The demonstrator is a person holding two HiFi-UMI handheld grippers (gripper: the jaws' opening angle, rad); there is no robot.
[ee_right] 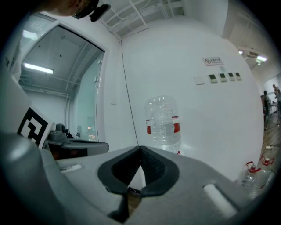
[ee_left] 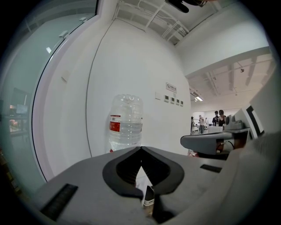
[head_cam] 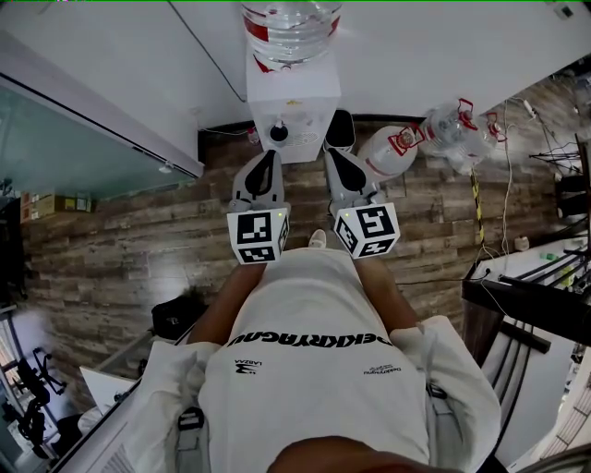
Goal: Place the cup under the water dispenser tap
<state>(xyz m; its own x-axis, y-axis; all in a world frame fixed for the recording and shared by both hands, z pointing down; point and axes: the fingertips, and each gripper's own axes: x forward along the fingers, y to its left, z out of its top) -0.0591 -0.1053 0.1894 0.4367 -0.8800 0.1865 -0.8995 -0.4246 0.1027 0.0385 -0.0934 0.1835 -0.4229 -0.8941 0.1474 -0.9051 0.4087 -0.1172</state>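
Shirt [head_cam: 314, 342] seen nearest. L gripper [ee_left: 141, 149] & R gripper [ee_right: 140, 148] held before dispenser [head_cam: 294, 102], jaws closed, nothing gripped. Bottle [head_cam: 291, 28] mounted on top.

I held my left gripper [head_cam: 270, 157] and my right gripper [head_cam: 334, 155] out in front of me, side by side and a little apart. Both pointed forward and tipped a bit down. The left jaws were shut tight and empty. The right jaws were shut and empty too. My left arm [head_cam: 214, 319] and right arm [head_cam: 395, 300] were bent, close to my body.
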